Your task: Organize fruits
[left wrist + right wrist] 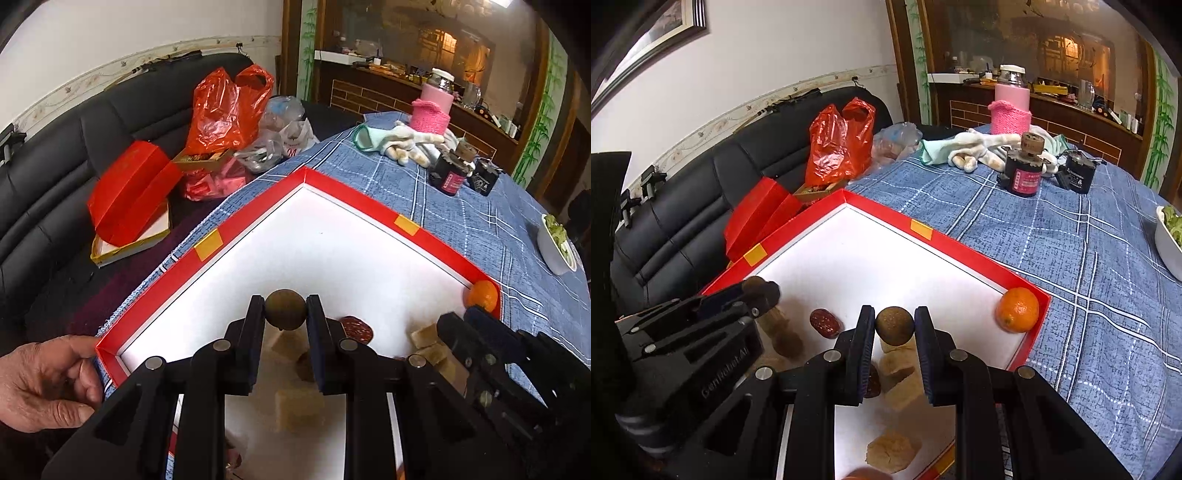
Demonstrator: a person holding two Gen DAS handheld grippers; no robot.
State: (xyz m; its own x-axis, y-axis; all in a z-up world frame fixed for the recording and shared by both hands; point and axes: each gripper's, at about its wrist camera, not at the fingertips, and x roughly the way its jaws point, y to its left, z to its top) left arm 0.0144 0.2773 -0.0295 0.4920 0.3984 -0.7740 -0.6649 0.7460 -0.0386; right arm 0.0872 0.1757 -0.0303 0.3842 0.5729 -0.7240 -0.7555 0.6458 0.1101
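A red-rimmed box (255,205) with a white floor lies on the blue checked cloth; it also shows in the right wrist view (879,210). My left gripper (286,308) is shut on a round brown fruit (286,308) above the box. My right gripper (894,325) is shut on a similar brown fruit (894,325). An orange (482,293) sits in the box's right corner, also in the right wrist view (1017,309). A red date (823,322) and pale cubes (899,365) lie on the box floor. Each gripper shows in the other's view (476,332) (757,291).
A black jar (1023,173), pink-sleeved bottle (1012,103), gloves (979,147) and a small black box (1078,175) stand at the table's far end. A white bowl (1171,243) sits at the right edge. A hand (44,384) holds the box's left corner. Sofa with bags at left.
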